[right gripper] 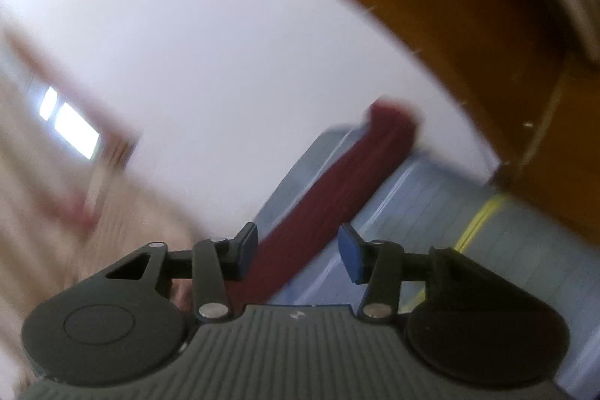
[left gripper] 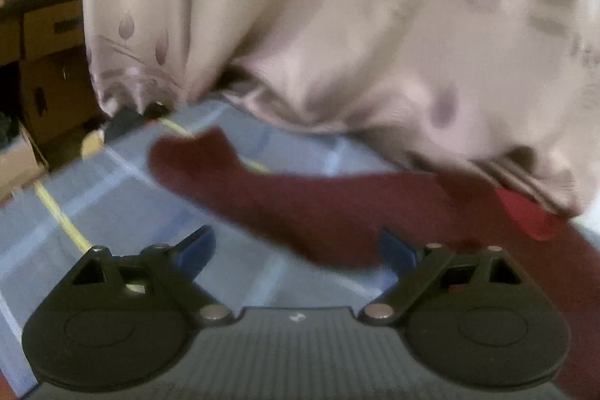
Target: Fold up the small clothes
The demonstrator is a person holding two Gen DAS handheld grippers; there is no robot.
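Both views are blurred. In the left wrist view the left gripper (left gripper: pixel 296 250) has its blue-tipped fingers spread wide with nothing between them; the dark red sock (left gripper: pixel 300 208) lies across the middle of the frame on the blue checked cloth (left gripper: pixel 112 208), below a pale patterned fabric (left gripper: pixel 300 25). In the right wrist view the right gripper (right gripper: pixel 298 252) is also spread, the sock (right gripper: pixel 337 186) stretching from between its fingers toward centre right.

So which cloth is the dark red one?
The long sock across the blue checked sheet. The big cloth hanging behind it is pale pink.
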